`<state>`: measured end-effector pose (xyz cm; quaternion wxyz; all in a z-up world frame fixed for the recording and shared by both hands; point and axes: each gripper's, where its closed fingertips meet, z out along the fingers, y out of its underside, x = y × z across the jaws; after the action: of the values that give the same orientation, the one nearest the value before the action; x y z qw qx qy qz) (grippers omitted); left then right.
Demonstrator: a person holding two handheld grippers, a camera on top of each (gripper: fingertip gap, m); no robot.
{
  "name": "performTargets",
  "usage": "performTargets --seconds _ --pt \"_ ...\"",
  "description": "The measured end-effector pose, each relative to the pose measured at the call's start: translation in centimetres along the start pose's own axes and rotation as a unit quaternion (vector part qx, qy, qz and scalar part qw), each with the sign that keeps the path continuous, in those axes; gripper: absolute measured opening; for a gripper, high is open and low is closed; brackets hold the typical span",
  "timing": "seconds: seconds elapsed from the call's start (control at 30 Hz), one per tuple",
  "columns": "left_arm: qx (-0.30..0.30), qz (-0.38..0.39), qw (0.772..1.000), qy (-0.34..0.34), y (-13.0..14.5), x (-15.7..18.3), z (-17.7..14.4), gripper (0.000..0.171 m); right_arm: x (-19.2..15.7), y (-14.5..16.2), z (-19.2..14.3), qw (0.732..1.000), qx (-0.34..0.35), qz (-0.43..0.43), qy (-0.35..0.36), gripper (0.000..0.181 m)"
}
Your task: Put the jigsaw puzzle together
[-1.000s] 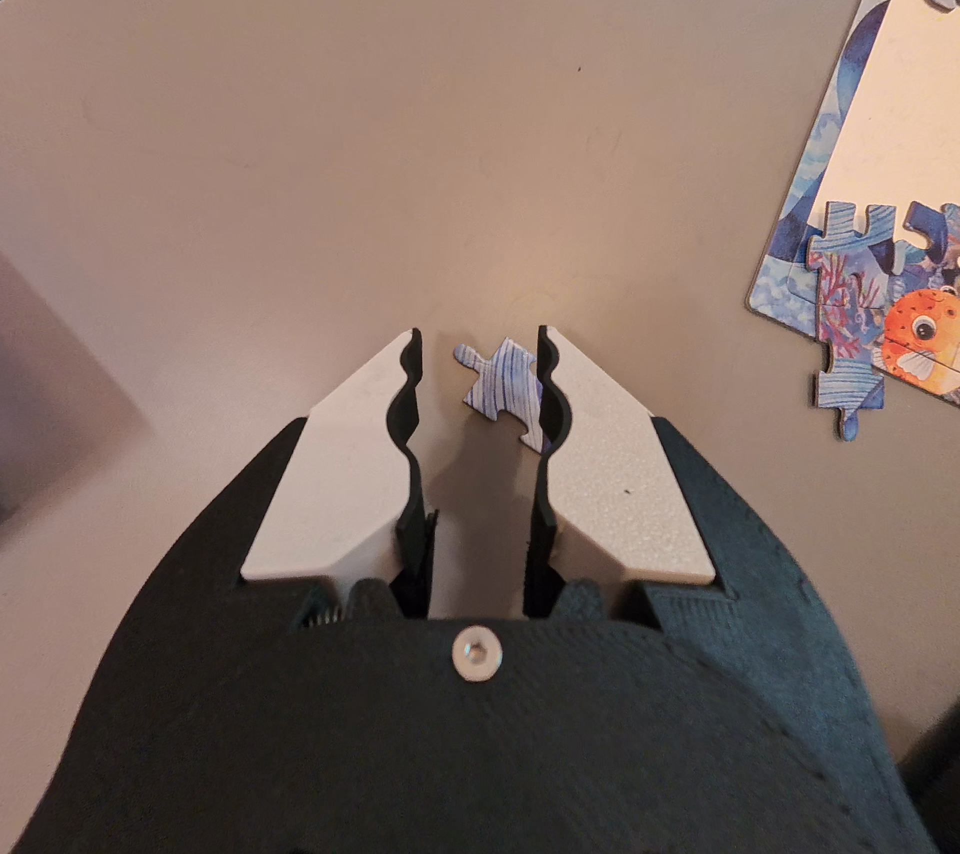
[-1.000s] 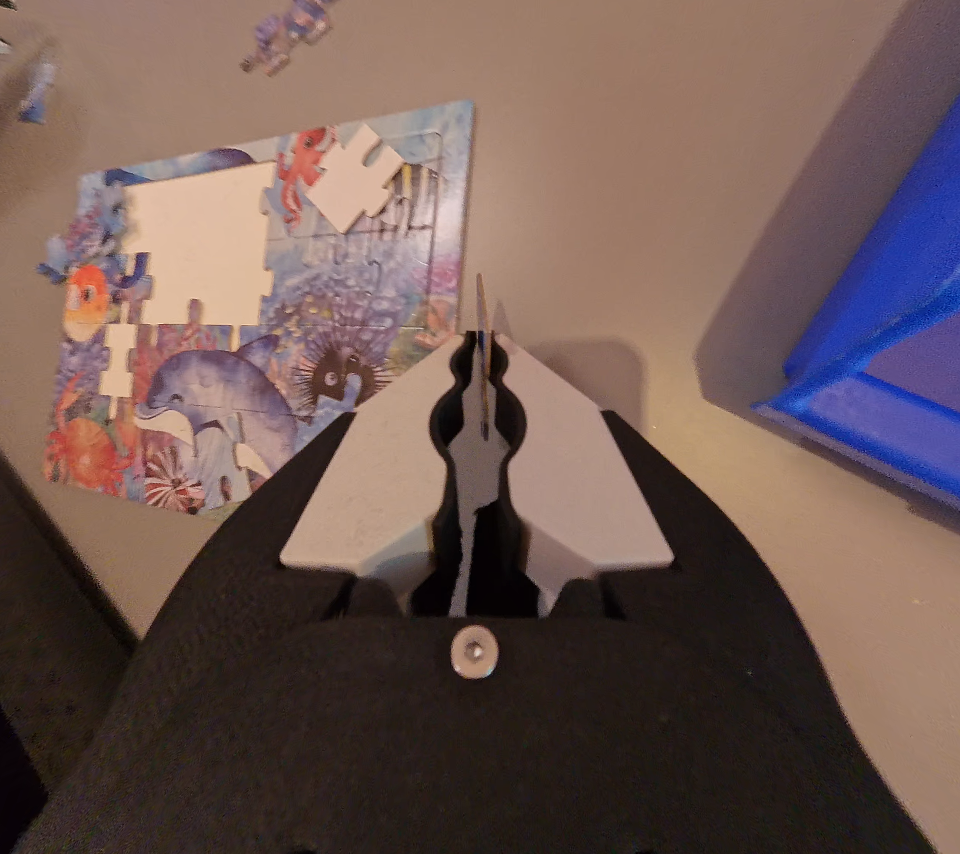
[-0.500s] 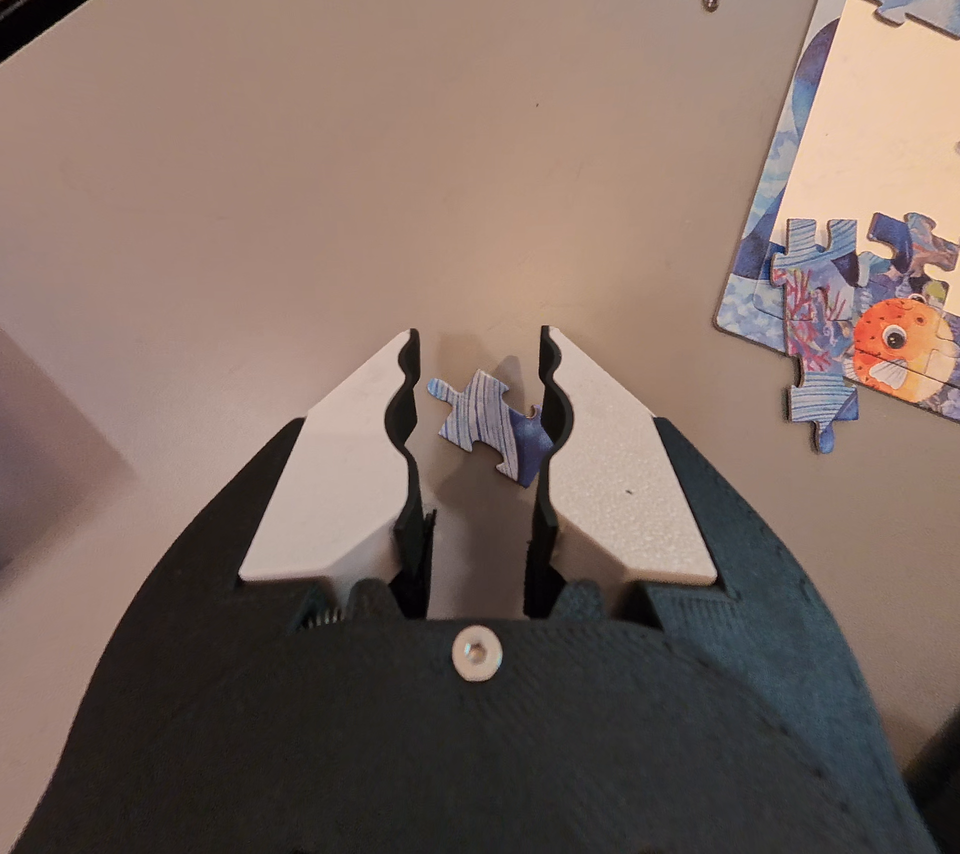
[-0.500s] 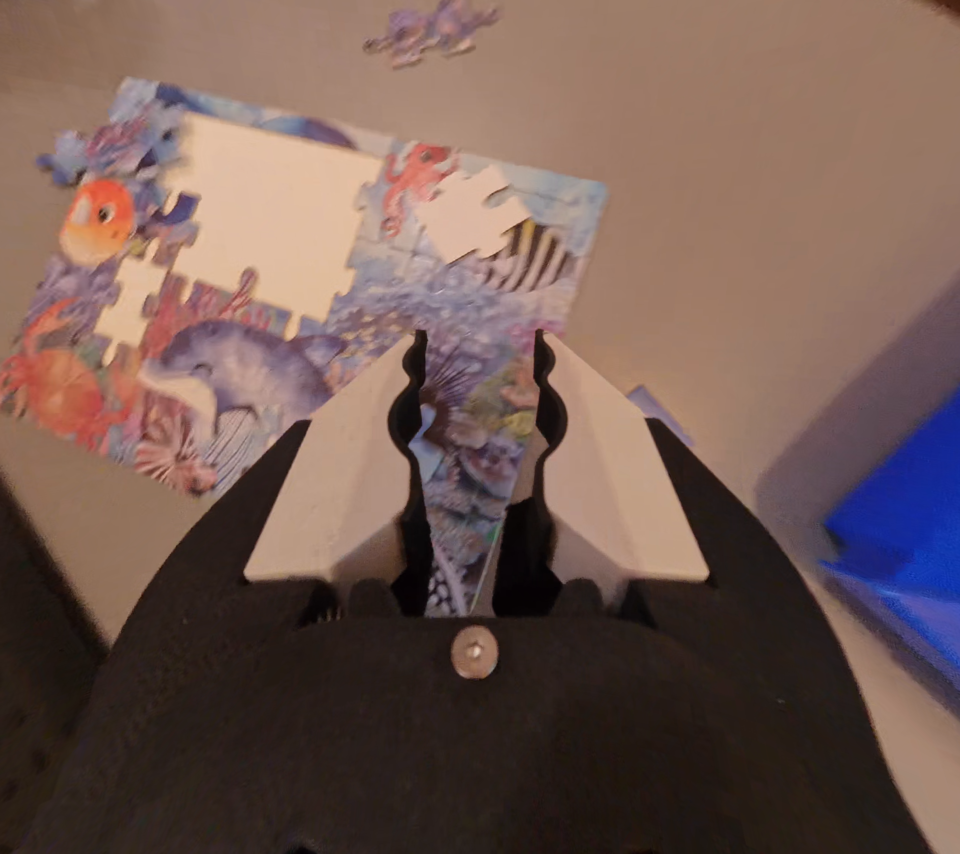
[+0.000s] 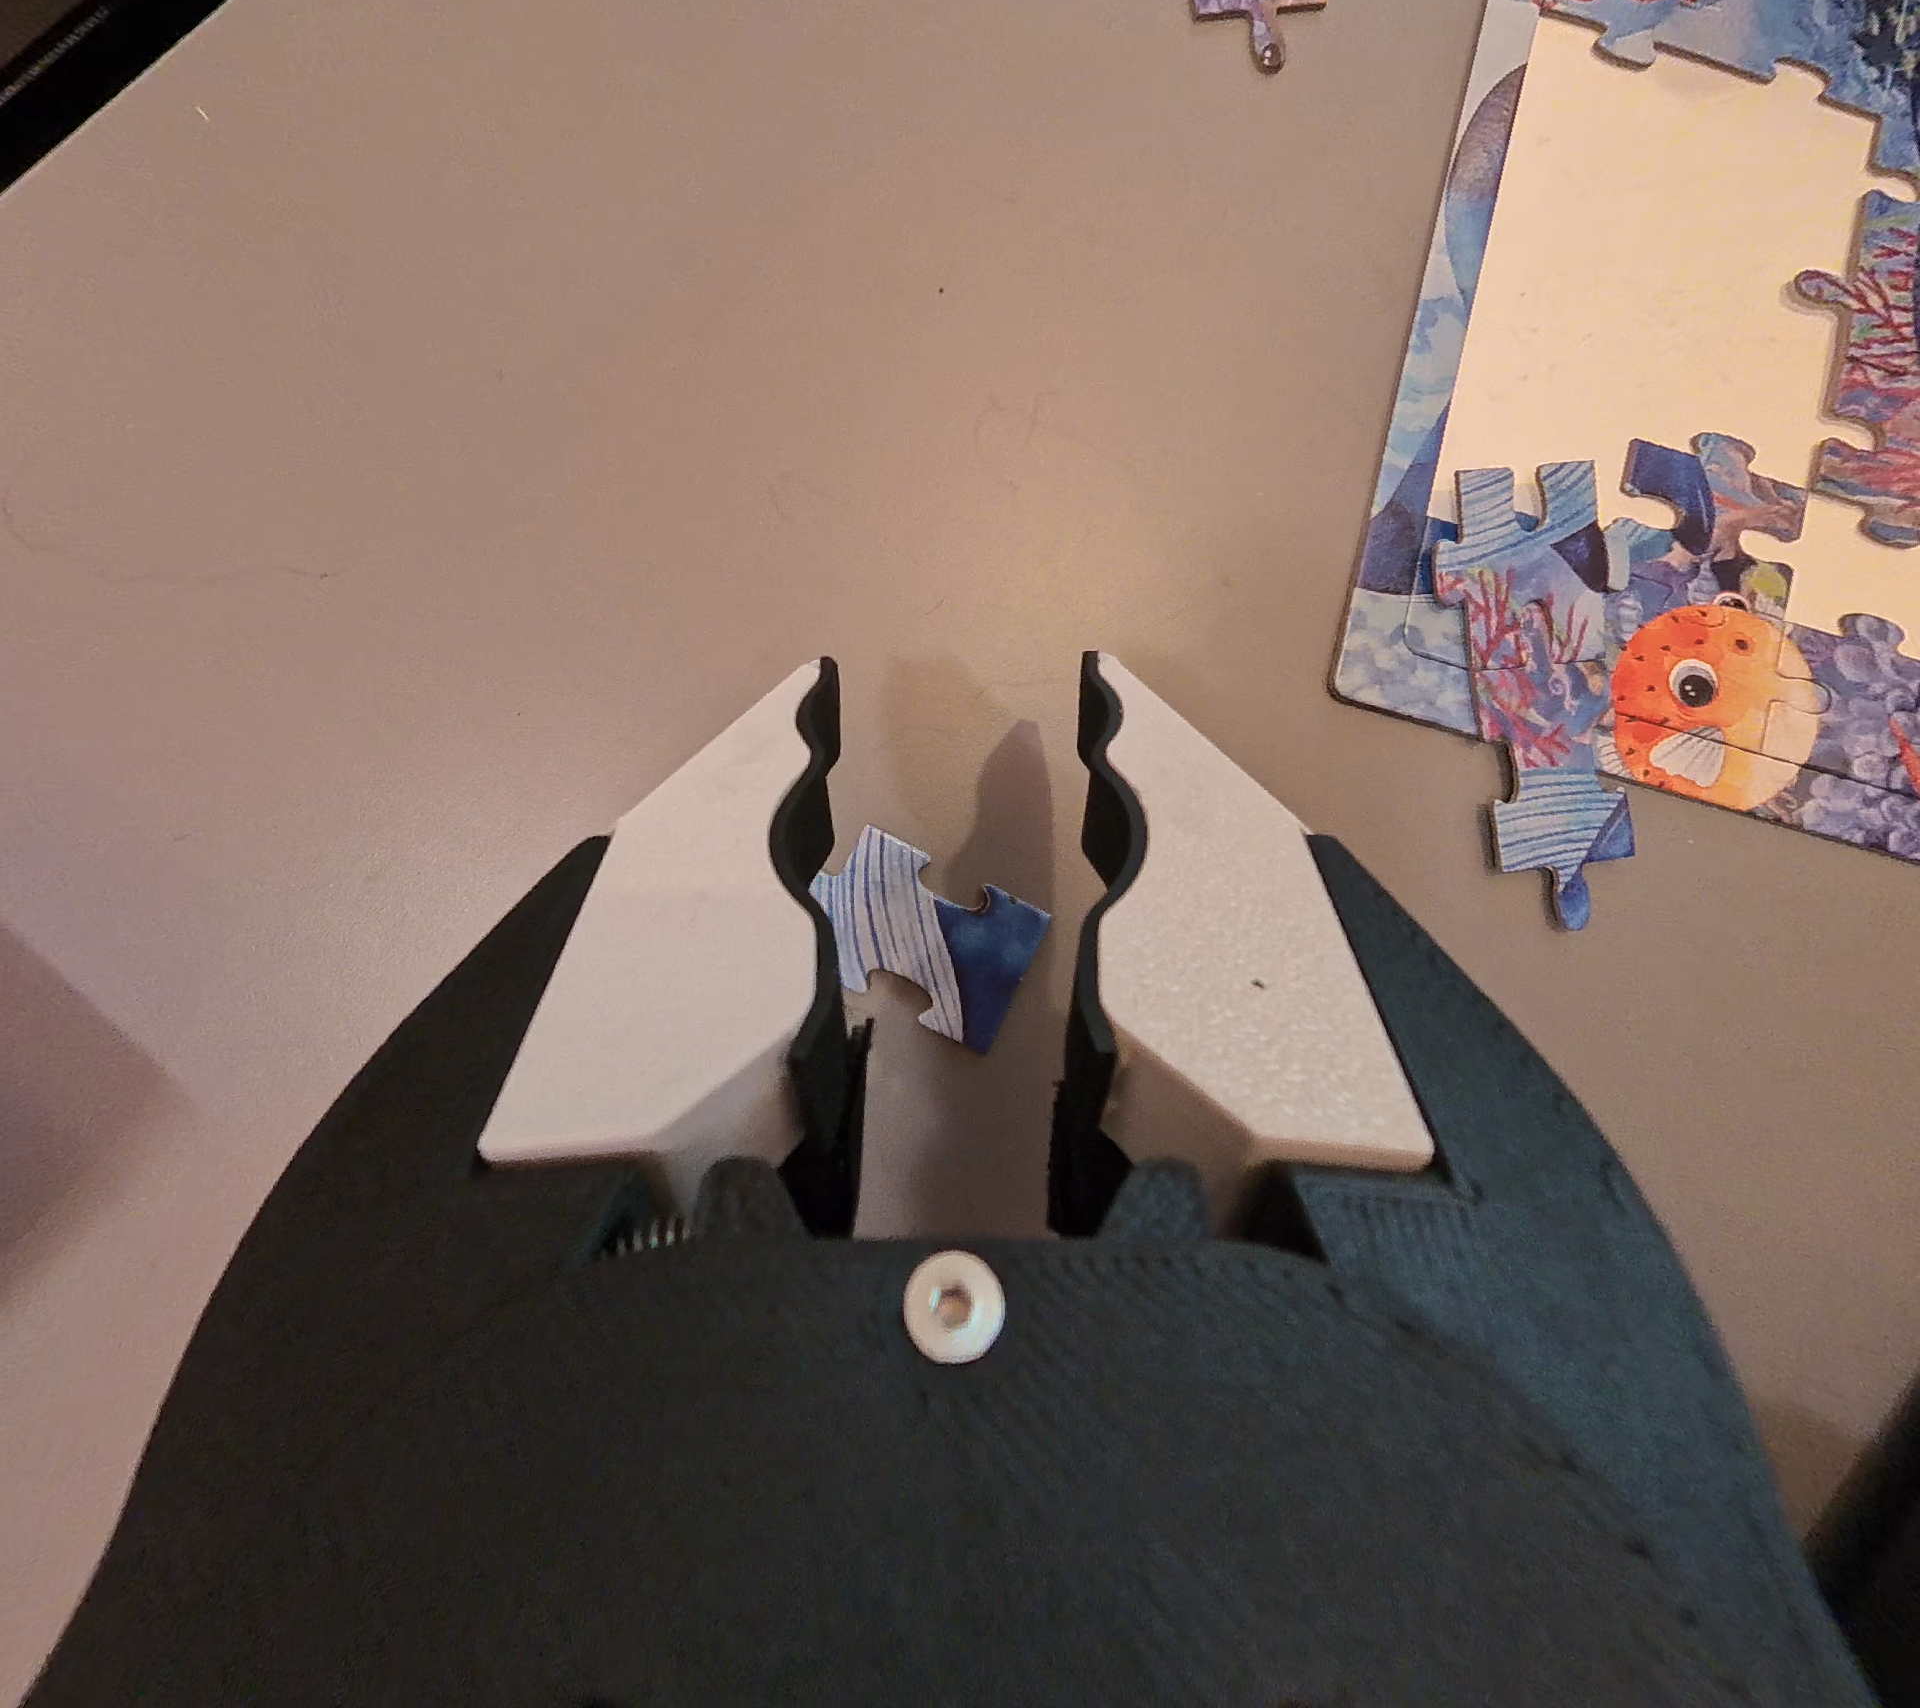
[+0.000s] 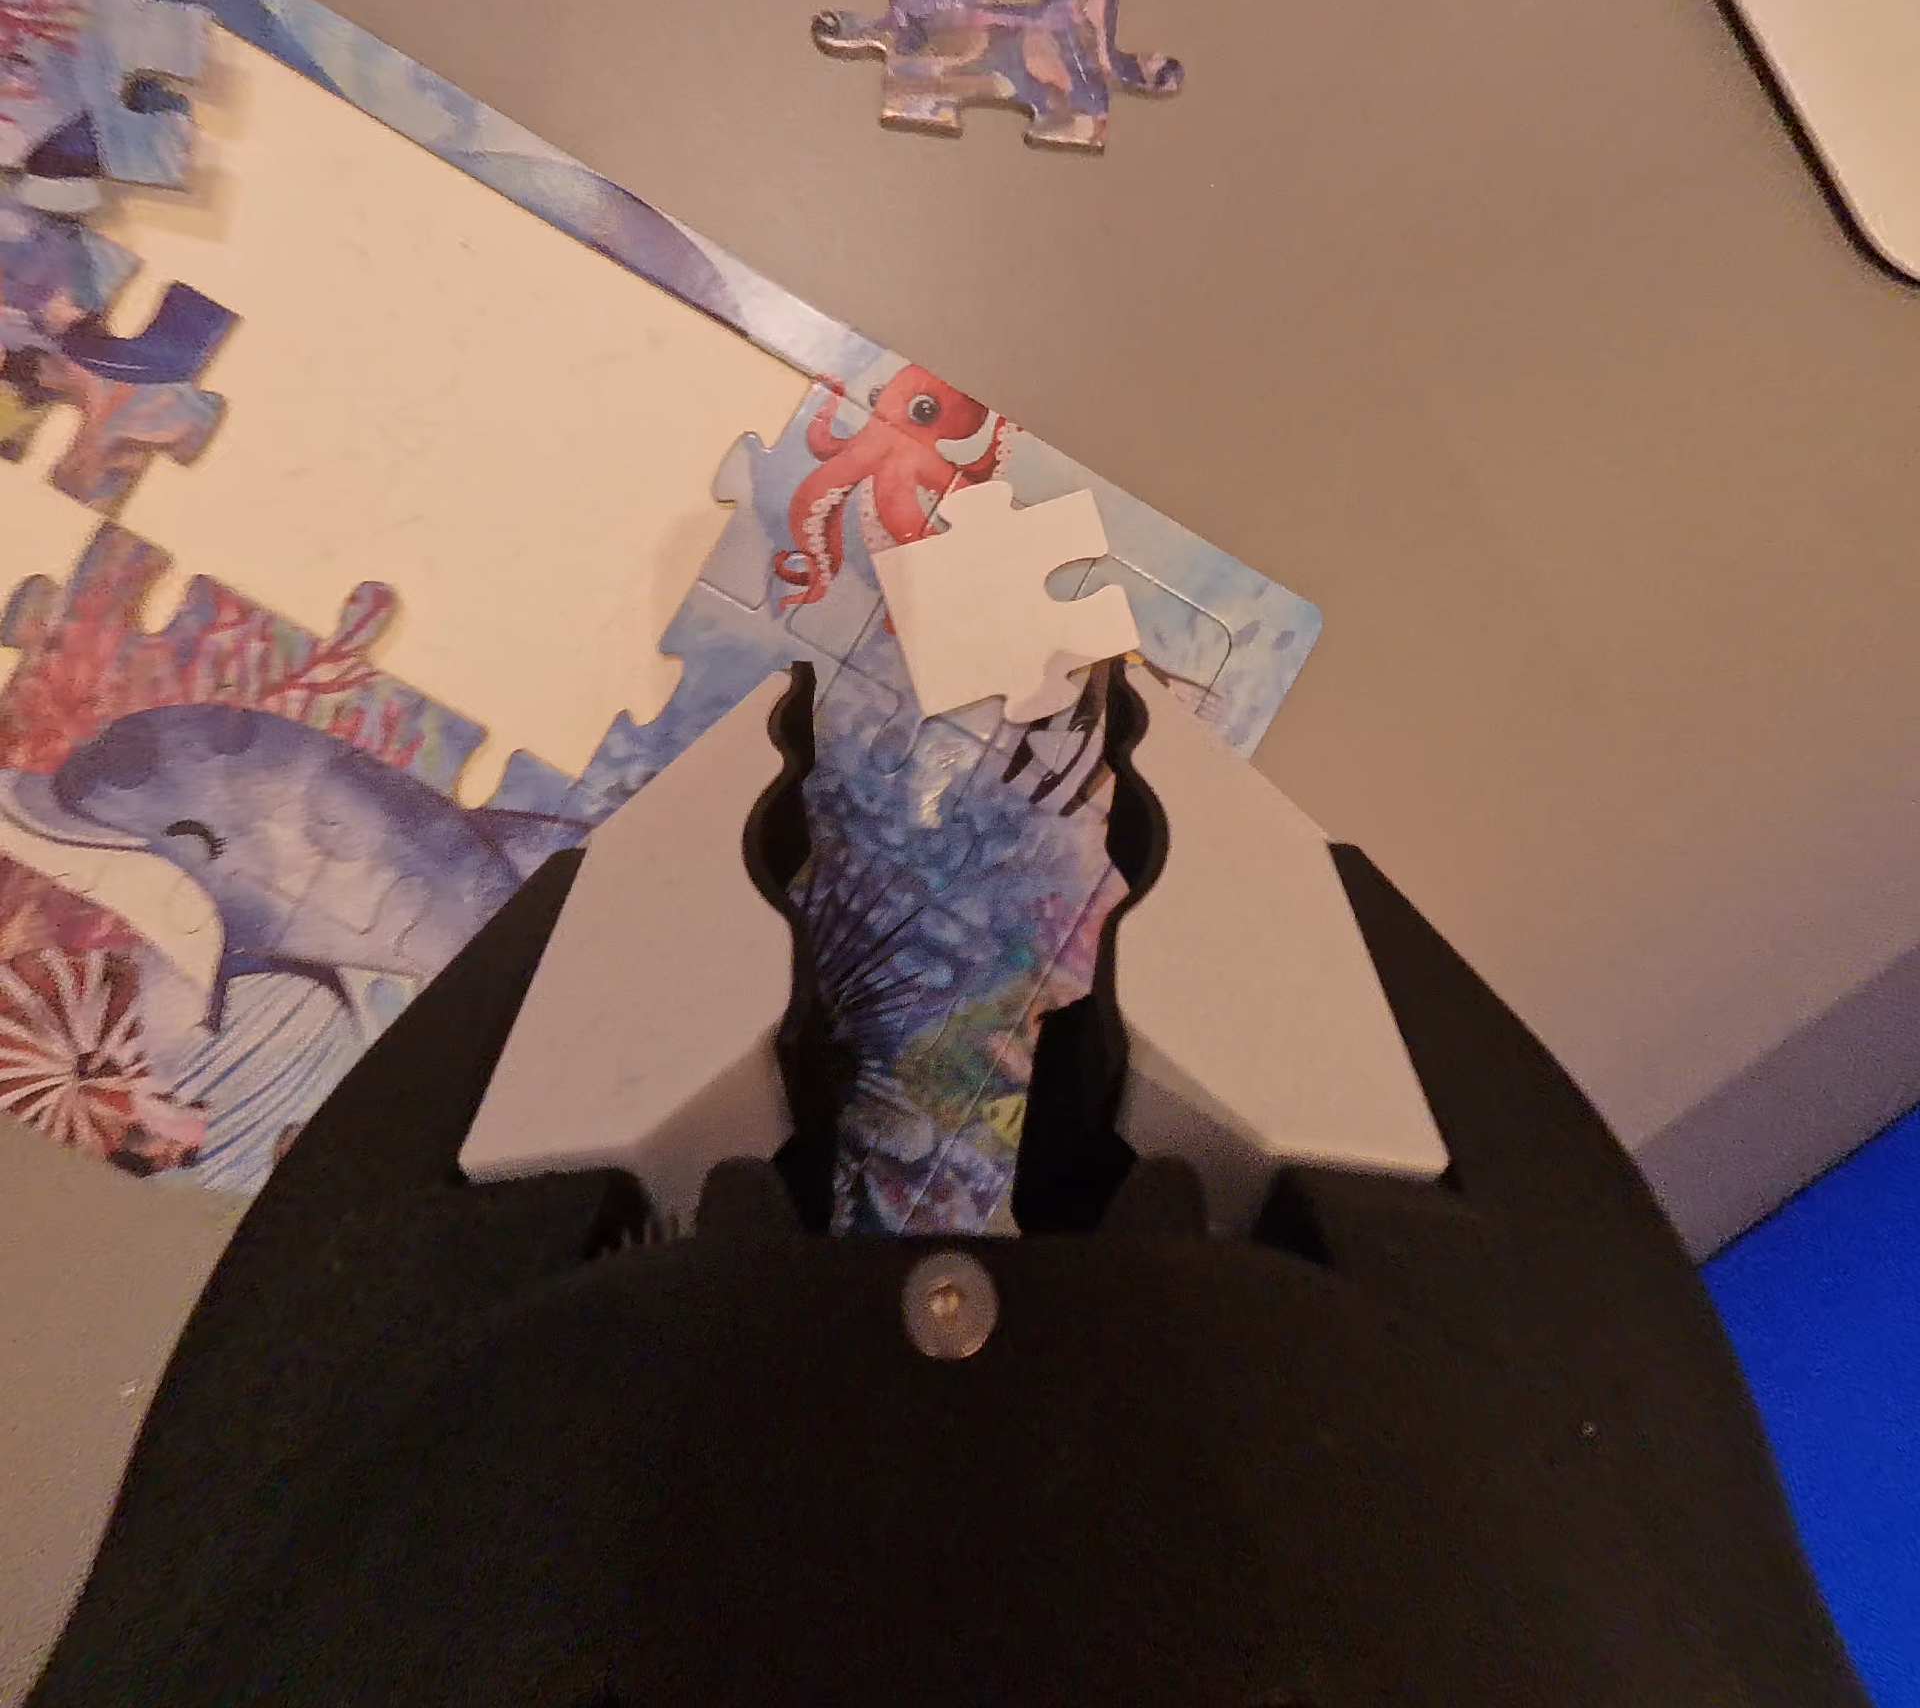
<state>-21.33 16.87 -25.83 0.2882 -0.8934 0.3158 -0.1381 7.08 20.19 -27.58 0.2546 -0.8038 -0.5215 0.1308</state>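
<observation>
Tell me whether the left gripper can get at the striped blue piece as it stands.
Probably yes. The left gripper is open, and the striped piece lies flat on the table between its fingers, nothing over it. It sits against one finger, and lying flat may make pinching awkward.

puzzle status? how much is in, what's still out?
Done: the puzzle tray has its octopus, dolphin and coral areas filled. In hand: the open left gripper straddles a striped blue piece. Left: a large bare middle, a face-down white piece on top, and a purple piece loose.
</observation>
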Motion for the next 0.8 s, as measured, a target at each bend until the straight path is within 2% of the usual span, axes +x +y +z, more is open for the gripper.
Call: performTargets --seconds 0.17,0.23,0.3,0.53,0.6,0.63,0.7,0.8 --pt "0.004 -0.001 1.000 0.002 -0.2 0.0 0.0 0.044 1.2 -0.1 1.4 0.999 0.009 0.024 -0.031 0.066" --pt "0.001 0.002 1.000 0.003 -0.2 0.1 0.3 0.044 1.2 -0.3 1.4 0.999 0.021 0.020 -0.037 0.055" --pt "-0.002 0.005 1.000 0.005 -0.2 0.3 0.5 0.044 1.3 -0.2 1.3 0.999 0.025 0.024 -0.042 0.033" --pt "0.000 0.022 1.000 0.001 -1.1 1.0 1.0 0.044 0.9 -0.3 1.1 0.998 0.032 0.027 -0.054 0.031" --pt "0.015 0.037 0.999 -0.005 -2.3 1.4 1.2 0.045 0.7 -0.6 0.8 0.996 0.045 0.040 -0.071 0.029" --pt "0.028 0.051 0.998 -0.005 -3.2 2.0 1.3 0.045 0.3 -0.8 0.4 0.994 0.058 0.043 -0.087 0.000" --pt "0.063 0.095 0.993 0.004 -5.7 4.0 1.8 0.045 -0.2 -1.6 -0.6 0.987 0.088 0.066 -0.120 0.000" --pt "0.084 0.162 0.983 0.014 -8.5 7.8 3.3 0.046 -0.4 -1.2 -1.2 0.985 0.082 0.069 -0.134 0.000"
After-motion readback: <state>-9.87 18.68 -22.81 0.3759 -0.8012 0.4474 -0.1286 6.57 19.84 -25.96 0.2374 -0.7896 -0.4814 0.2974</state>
